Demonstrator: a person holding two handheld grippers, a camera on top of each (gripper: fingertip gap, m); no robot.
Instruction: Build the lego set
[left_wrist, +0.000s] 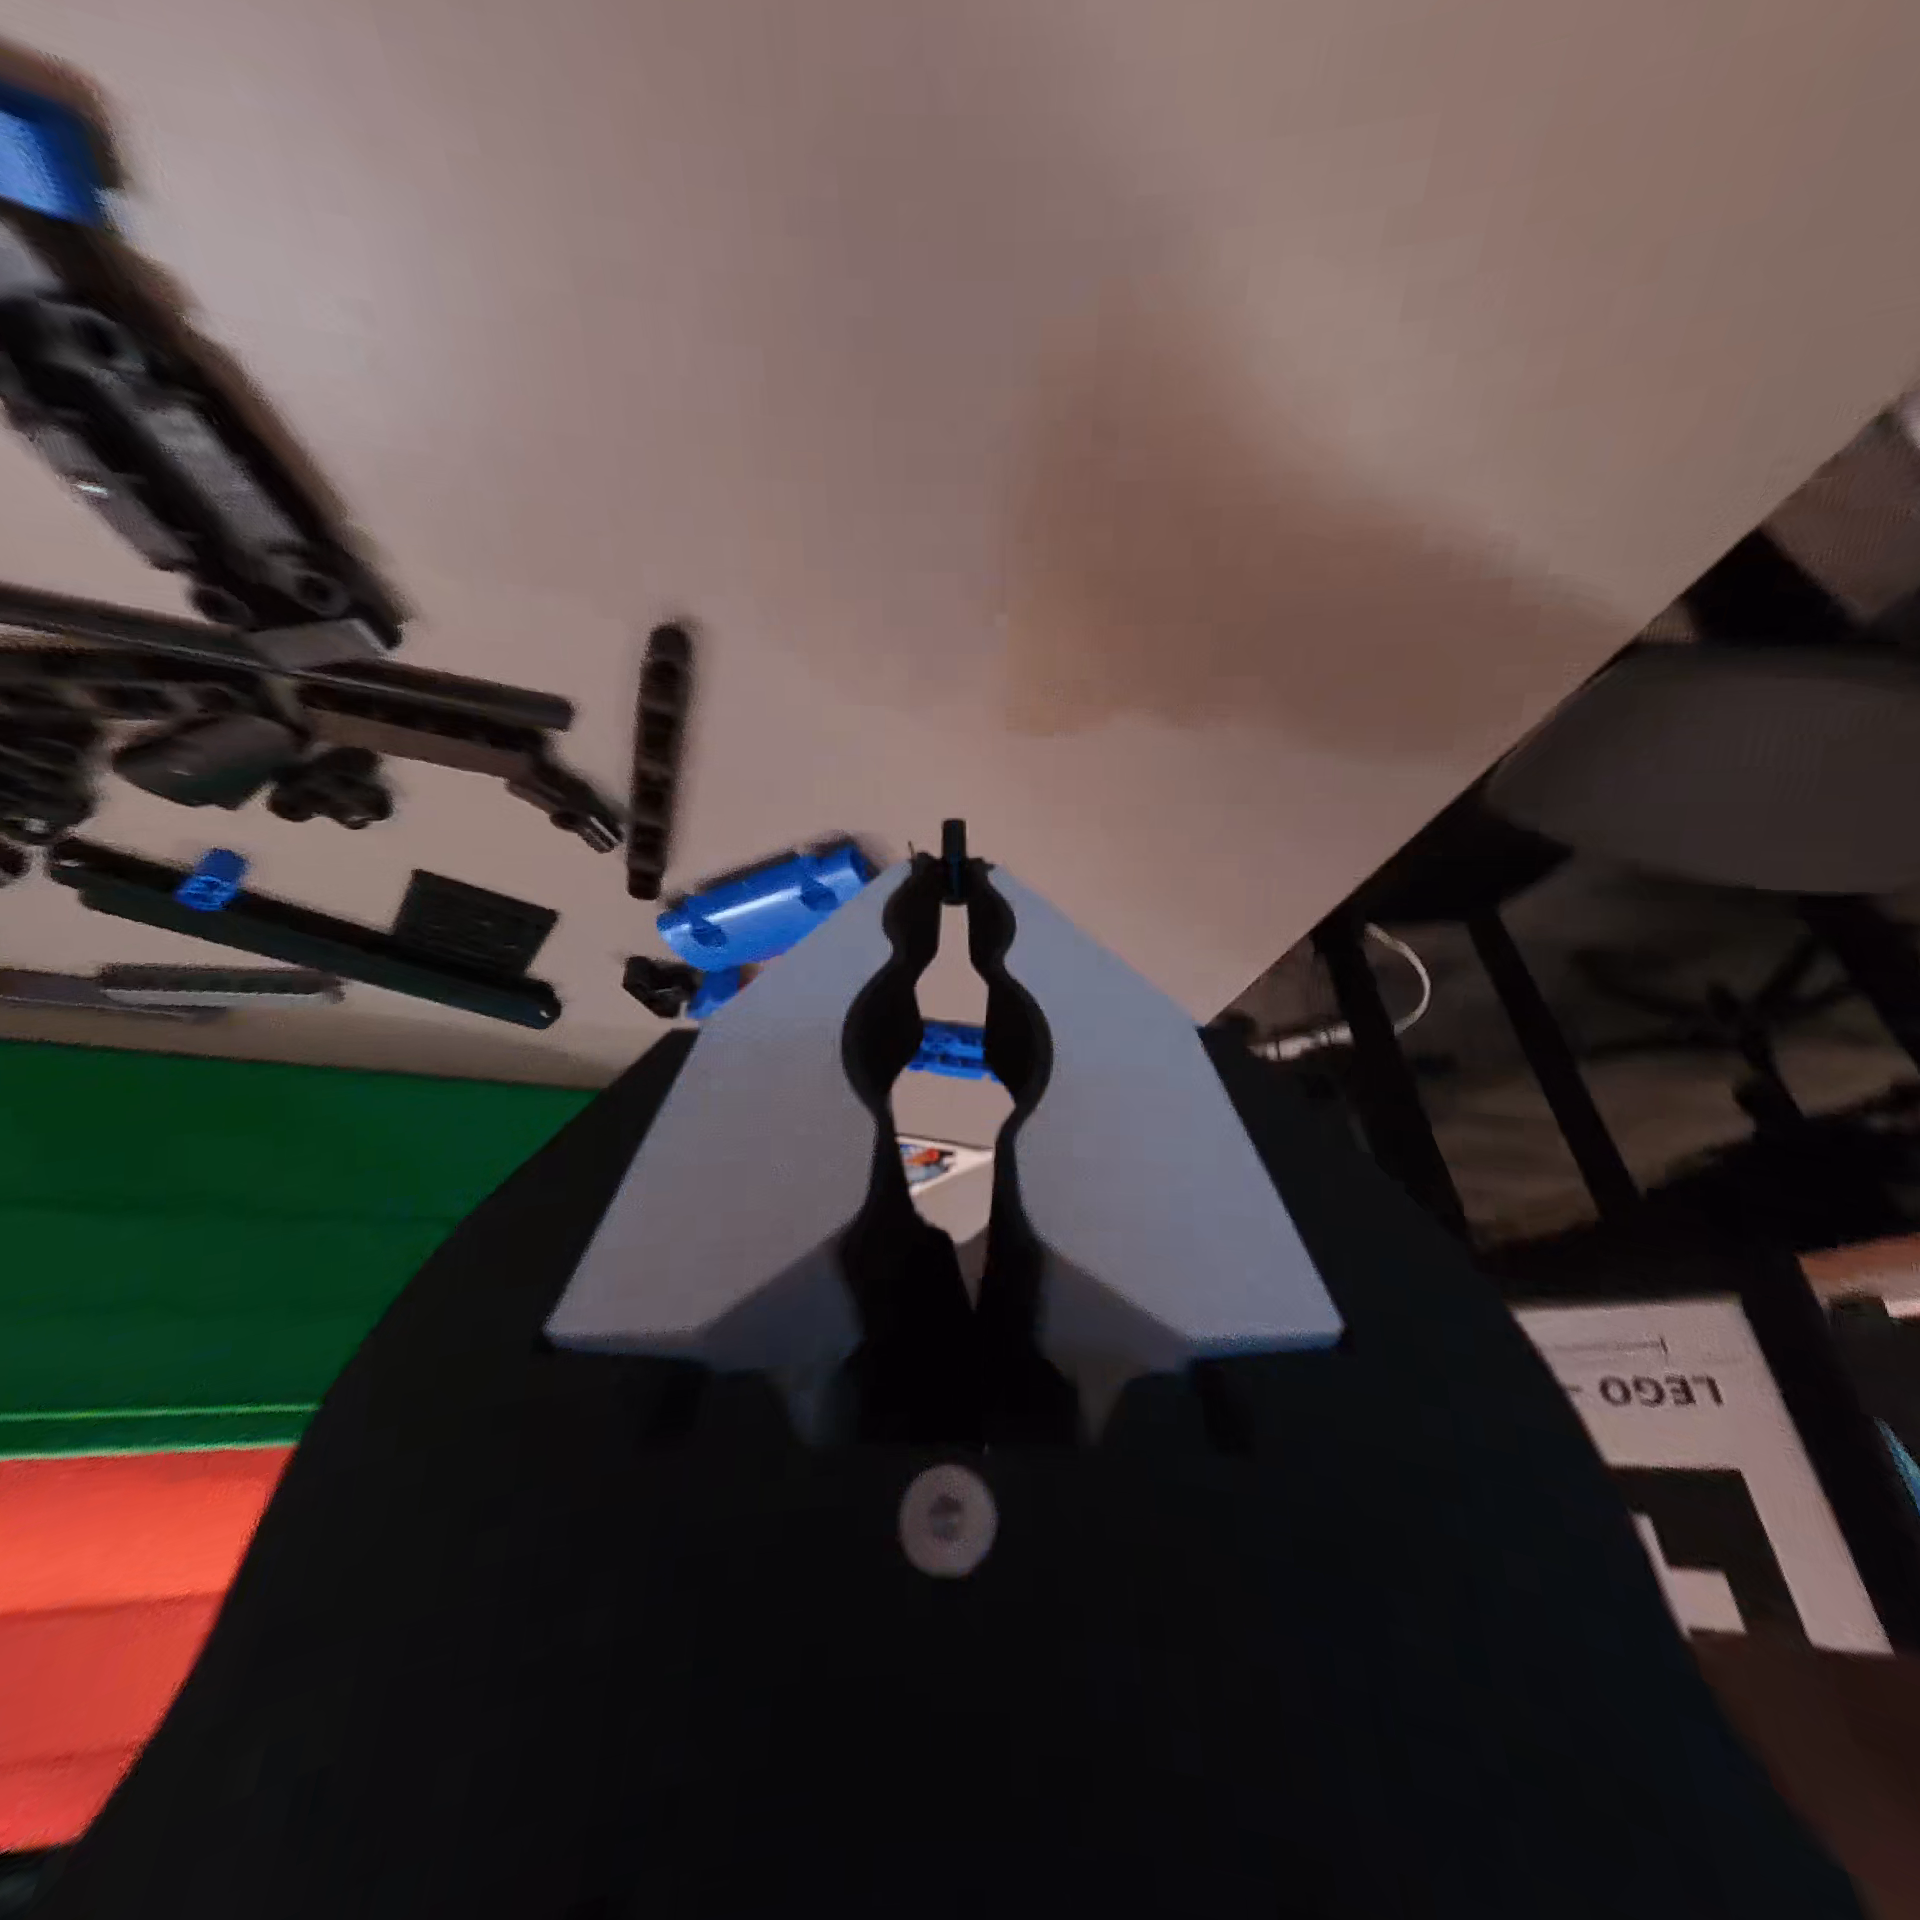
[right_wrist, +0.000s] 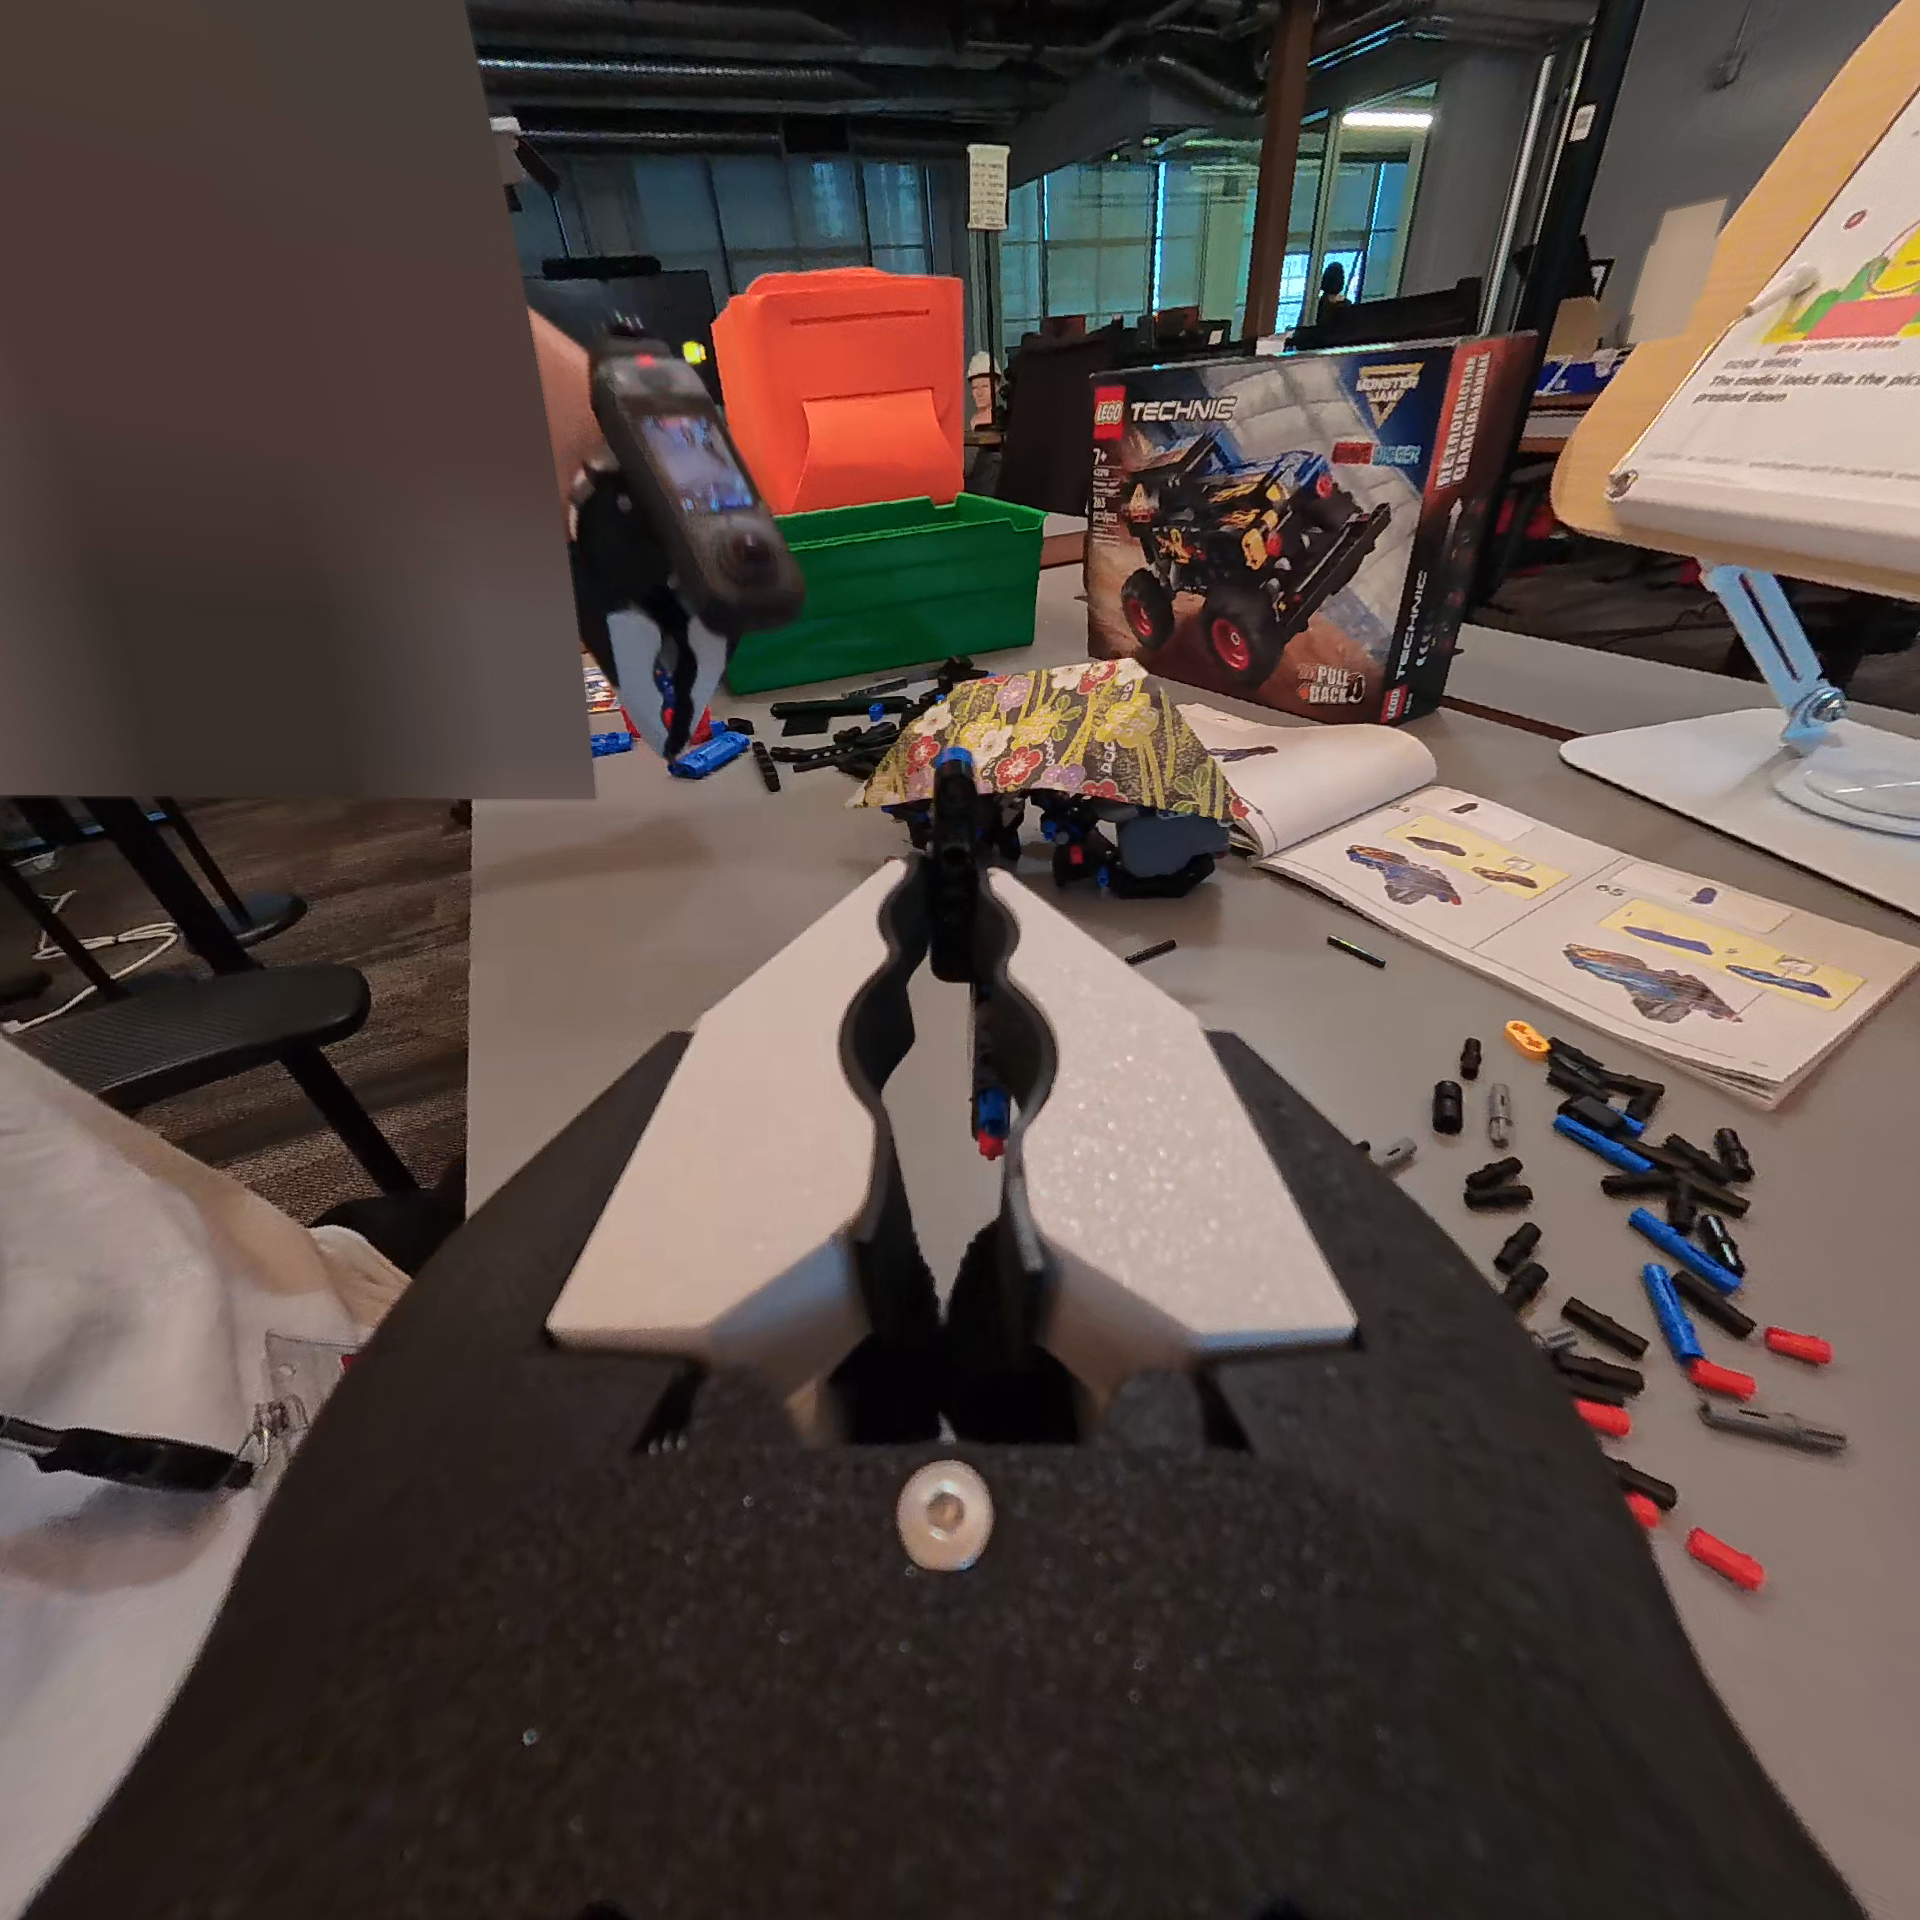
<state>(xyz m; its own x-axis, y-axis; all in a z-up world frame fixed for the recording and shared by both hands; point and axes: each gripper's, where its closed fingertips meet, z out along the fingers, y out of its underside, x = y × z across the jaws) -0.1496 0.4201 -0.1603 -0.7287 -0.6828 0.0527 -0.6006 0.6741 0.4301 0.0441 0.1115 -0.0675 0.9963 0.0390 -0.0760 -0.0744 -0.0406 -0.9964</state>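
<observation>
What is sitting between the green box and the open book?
In the right wrist view, a flowery cloth draped over a part-built model lies between the green bin and the open booklet.

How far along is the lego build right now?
Partly done: a chassis sits half-built under a patterned cloth. In hand: the right gripper clamps a black beam, the left gripper a small black pin. Left: many loose pins remain unused.

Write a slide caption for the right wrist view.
Right claw grips a black beam above the table, loose pins beside the manual.
</observation>
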